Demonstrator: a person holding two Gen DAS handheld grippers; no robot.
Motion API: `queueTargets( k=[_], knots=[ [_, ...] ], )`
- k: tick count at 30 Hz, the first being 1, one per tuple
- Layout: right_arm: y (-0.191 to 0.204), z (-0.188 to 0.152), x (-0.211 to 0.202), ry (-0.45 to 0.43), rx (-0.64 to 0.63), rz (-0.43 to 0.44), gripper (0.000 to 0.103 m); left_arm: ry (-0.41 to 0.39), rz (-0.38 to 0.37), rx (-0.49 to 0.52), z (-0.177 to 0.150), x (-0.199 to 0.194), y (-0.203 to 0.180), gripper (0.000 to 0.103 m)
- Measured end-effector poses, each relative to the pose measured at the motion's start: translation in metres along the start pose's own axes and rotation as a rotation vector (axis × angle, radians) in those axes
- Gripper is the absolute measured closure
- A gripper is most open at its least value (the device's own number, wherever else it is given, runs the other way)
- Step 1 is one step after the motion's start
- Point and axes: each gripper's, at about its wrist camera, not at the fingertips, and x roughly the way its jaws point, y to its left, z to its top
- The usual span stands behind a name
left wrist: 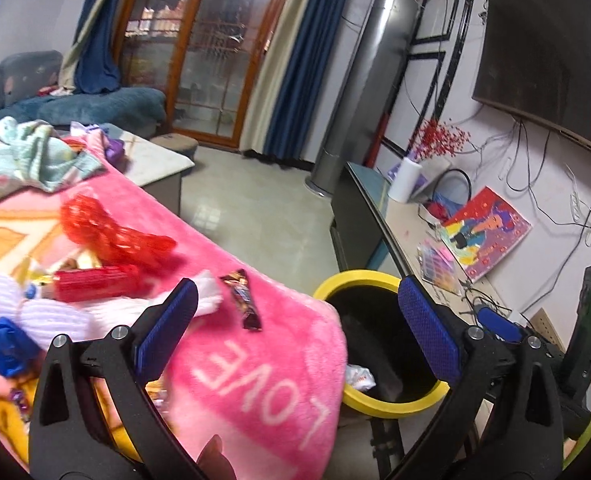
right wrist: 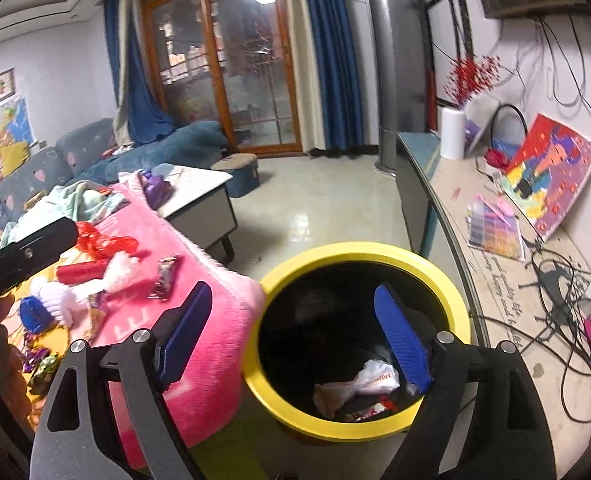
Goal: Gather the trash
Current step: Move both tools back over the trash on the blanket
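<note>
A yellow-rimmed black bin [right wrist: 461,312] stands beside the pink blanket [right wrist: 215,320]; it also shows in the left wrist view [left wrist: 355,278]. White crumpled wrappers [right wrist: 359,384] lie inside it. My right gripper [right wrist: 295,336] is open and empty above the bin's near side. My left gripper [left wrist: 297,328] is open and empty over the blanket's corner [left wrist: 263,384]. On the blanket lie a dark candy bar wrapper [left wrist: 242,300], red mesh netting [left wrist: 107,232], a red wrapper [left wrist: 95,282], white foam netting [left wrist: 55,312] and a blue crumpled piece [left wrist: 3,346].
A grey coffee table [right wrist: 199,188] stands behind the blanket, a sofa [right wrist: 95,152] at the far left. A TV bench [right wrist: 515,280] with cables, a painting [right wrist: 551,168] and a white vase [right wrist: 451,132] runs along the right wall. Tiled floor [right wrist: 315,208] lies between.
</note>
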Motion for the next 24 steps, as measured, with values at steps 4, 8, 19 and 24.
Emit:
queueTargets(
  k=[4, 8, 19, 24],
  knots=[
    [0.016, -0.001, -0.005, -0.019, -0.035, 0.024, 0.021, -0.036, 0.041, 0.006, -0.001, -0.014, 0.011, 0.011],
    [0.032, -0.002, -0.01, -0.04, -0.074, 0.046, 0.019, -0.062, 0.074, 0.014, -0.002, -0.026, 0.019, 0.011],
    [0.082, -0.01, -0.011, -0.024, -0.175, 0.146, 0.017, -0.101, 0.157, -0.011, -0.008, -0.056, 0.052, 0.011],
    [0.108, -0.013, -0.01, -0.008, -0.218, 0.2, 0.017, -0.109, 0.194, -0.042, -0.011, -0.066, 0.073, 0.011]
  ],
)
